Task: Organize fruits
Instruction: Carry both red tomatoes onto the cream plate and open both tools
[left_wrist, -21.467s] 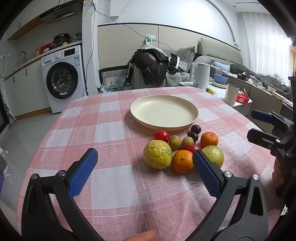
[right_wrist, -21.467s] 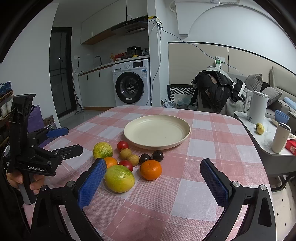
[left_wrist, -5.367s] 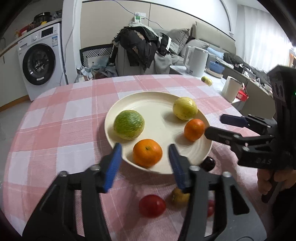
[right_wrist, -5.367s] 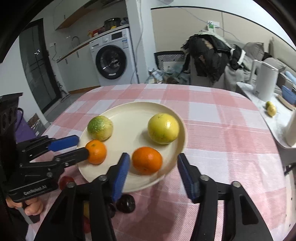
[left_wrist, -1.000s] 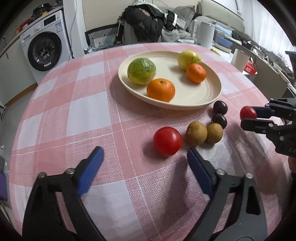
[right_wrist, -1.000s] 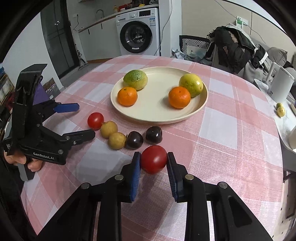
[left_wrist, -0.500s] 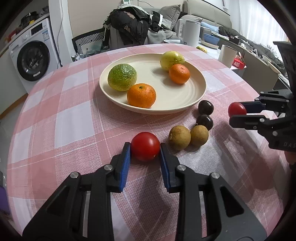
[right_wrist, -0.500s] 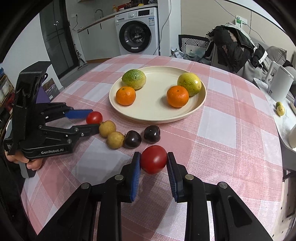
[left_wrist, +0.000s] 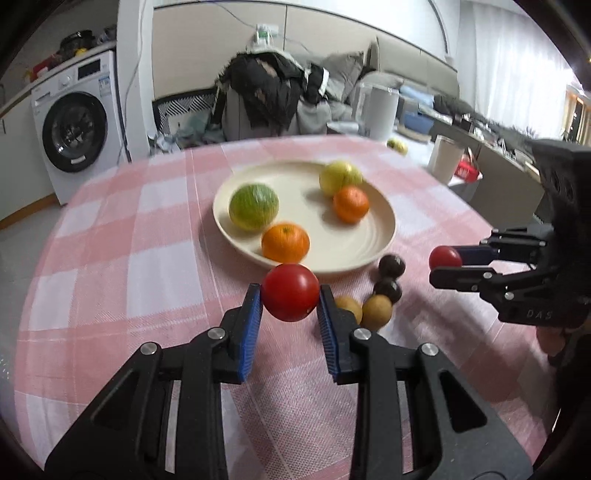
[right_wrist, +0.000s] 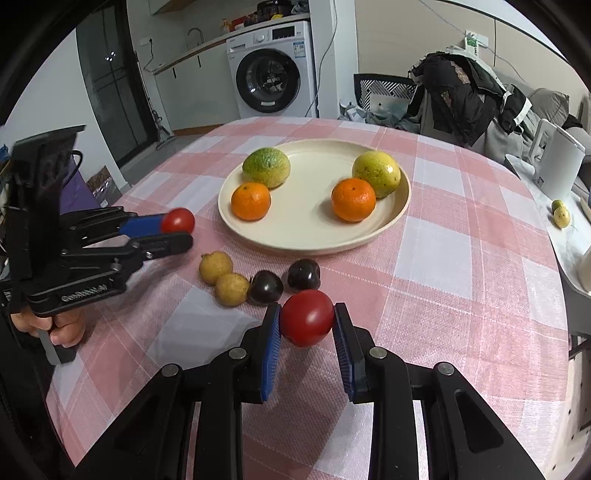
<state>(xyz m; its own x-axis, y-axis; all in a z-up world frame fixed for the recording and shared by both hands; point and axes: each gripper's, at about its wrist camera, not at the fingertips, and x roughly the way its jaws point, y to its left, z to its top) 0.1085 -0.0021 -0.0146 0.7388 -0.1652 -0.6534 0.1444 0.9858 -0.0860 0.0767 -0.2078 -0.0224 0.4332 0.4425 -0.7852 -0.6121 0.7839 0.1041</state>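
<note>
A cream plate (left_wrist: 373, 240) (right_wrist: 310, 236) on the pink checked table holds a green citrus (left_wrist: 253, 207), a yellow-green fruit (left_wrist: 340, 177) and two oranges (left_wrist: 285, 243) (left_wrist: 350, 204). My left gripper (left_wrist: 290, 298) is shut on a red tomato (left_wrist: 290, 297) and holds it above the cloth before the plate; it also shows in the right wrist view (right_wrist: 177, 229). My right gripper (right_wrist: 306, 321) is shut on a second red tomato (right_wrist: 307, 317), right of the plate in the left view (left_wrist: 445, 257). Two brown fruits (right_wrist: 225, 277) and two dark fruits (right_wrist: 284, 280) lie in a row before the plate.
The round table's edge (right_wrist: 561, 295) drops off at the right, with a side counter carrying a white kettle (right_wrist: 557, 166). A chair heaped with dark clothes (left_wrist: 273, 99) stands behind the table, a washing machine (left_wrist: 74, 129) at the back left.
My left gripper closed on the tomato half a second ago and has now lifted it off the cloth toward the plate. My right gripper keeps its tomato, held almost still.
</note>
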